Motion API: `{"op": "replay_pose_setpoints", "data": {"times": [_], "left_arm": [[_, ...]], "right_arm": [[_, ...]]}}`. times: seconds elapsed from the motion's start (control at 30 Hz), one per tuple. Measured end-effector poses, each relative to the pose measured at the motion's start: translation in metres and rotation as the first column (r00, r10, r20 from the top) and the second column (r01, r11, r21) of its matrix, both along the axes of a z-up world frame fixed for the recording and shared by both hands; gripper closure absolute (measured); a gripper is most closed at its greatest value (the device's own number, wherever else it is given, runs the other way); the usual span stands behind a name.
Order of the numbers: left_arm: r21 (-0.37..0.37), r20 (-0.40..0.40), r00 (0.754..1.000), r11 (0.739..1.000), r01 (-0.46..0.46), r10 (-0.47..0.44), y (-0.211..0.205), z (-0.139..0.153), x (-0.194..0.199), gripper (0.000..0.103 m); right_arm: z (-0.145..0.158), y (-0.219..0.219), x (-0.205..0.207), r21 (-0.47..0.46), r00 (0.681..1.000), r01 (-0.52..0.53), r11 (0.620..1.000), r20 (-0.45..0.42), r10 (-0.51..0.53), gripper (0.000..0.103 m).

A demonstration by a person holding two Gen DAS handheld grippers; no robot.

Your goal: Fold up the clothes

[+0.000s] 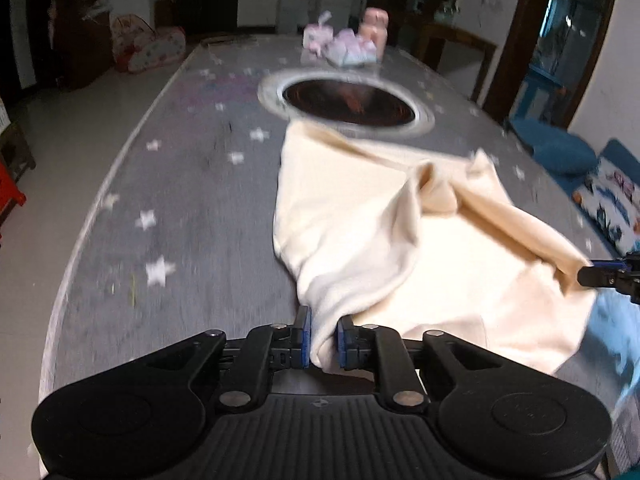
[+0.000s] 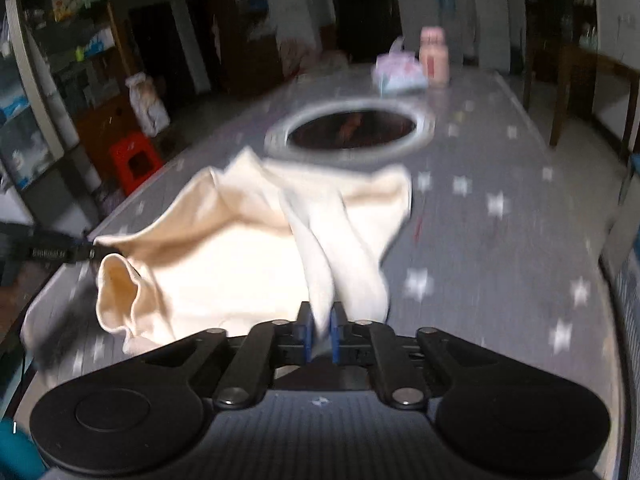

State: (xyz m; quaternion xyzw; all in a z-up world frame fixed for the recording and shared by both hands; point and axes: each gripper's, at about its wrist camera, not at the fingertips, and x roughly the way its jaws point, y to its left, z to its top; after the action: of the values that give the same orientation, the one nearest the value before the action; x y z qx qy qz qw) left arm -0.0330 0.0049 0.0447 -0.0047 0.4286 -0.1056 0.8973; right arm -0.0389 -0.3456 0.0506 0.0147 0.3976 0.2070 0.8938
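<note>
A cream garment [image 1: 360, 216] lies spread on the grey star-patterned table [image 1: 180, 184], its far edge near a round hole. My left gripper [image 1: 324, 338] is shut on a bunched near corner of the cloth, blue pads pressing it. In the right wrist view the same cream garment [image 2: 240, 240] stretches leftward, and my right gripper [image 2: 321, 334] is shut on another pinched fold of it. The right gripper's tip [image 1: 600, 276] shows at the right edge of the left wrist view, clamping the cloth's other corner. The left gripper's tip [image 2: 86, 254] shows at the left of the right wrist view.
A round metal-rimmed hole [image 1: 348, 102] sits mid-table. Pink and pastel packages [image 1: 344, 46] and a pink bottle [image 1: 374, 28] stand at the far end. A red stool [image 2: 134, 160] and shelves are left of the table; blue cushions [image 1: 560, 148] lie on the right.
</note>
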Motion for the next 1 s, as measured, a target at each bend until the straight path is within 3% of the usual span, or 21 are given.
{"op": "replay_pose_setpoints", "data": {"times": [0.03, 0.13, 0.27, 0.47, 0.67, 0.7, 0.73, 0.77, 0.83, 0.87, 1.0], "left_arm": [[0.01, -0.002, 1.0, 1.0, 0.001, -0.001, 0.0, -0.001, -0.001, 0.081], [0.04, 0.007, 1.0, 0.999, 0.001, -0.001, 0.0, 0.001, -0.005, 0.058], [0.044, 0.075, 0.996, 0.998, 0.036, -0.039, -0.014, 0.012, 0.005, 0.045], [0.046, 0.129, 0.984, 0.992, 0.114, -0.119, -0.051, 0.017, 0.033, 0.038], [0.092, 0.129, 0.975, 0.982, 0.167, -0.179, -0.088, -0.001, 0.061, 0.037], [0.102, 0.129, 0.974, 0.98, 0.172, -0.184, -0.092, -0.004, 0.065, 0.038], [0.118, 0.133, 0.974, 0.979, 0.168, -0.184, -0.097, -0.008, 0.069, 0.045], [0.13, 0.138, 0.973, 0.978, 0.166, -0.183, -0.099, -0.011, 0.072, 0.061], [0.131, 0.139, 0.974, 0.978, 0.162, -0.18, -0.101, -0.014, 0.077, 0.084], [0.116, 0.134, 0.976, 0.981, 0.155, -0.17, -0.097, -0.014, 0.079, 0.092], [0.071, 0.169, 0.981, 0.994, 0.086, -0.097, -0.07, -0.004, 0.077, 0.098]], "right_arm": [[-0.002, -0.001, -0.004, -0.012, 1.0, -0.009, 1.0, -0.01, 0.009, 0.081], [0.004, -0.001, -0.008, -0.04, 1.0, -0.013, 0.999, 0.008, 0.014, 0.077], [0.011, 0.011, 0.004, -0.052, 0.998, -0.031, 0.998, 0.056, 0.034, 0.068], [-0.002, 0.052, 0.045, -0.084, 0.992, -0.092, 0.992, 0.076, 0.098, 0.065], [-0.023, 0.081, 0.076, -0.122, 0.991, -0.115, 0.986, 0.057, 0.122, 0.064], [-0.026, 0.084, 0.079, -0.133, 0.991, -0.116, 0.984, 0.056, 0.124, 0.066], [-0.028, 0.087, 0.079, -0.155, 0.99, -0.112, 0.981, 0.063, 0.123, 0.067], [-0.031, 0.089, 0.079, -0.176, 0.99, -0.108, 0.978, 0.071, 0.122, 0.068], [-0.032, 0.089, 0.078, -0.207, 0.99, -0.089, 0.974, 0.091, 0.11, 0.09], [-0.03, 0.086, 0.077, -0.207, 0.99, -0.081, 0.975, 0.097, 0.103, 0.091], [-0.018, 0.061, 0.067, -0.196, 0.989, -0.016, 0.98, 0.142, 0.044, 0.097]]}}
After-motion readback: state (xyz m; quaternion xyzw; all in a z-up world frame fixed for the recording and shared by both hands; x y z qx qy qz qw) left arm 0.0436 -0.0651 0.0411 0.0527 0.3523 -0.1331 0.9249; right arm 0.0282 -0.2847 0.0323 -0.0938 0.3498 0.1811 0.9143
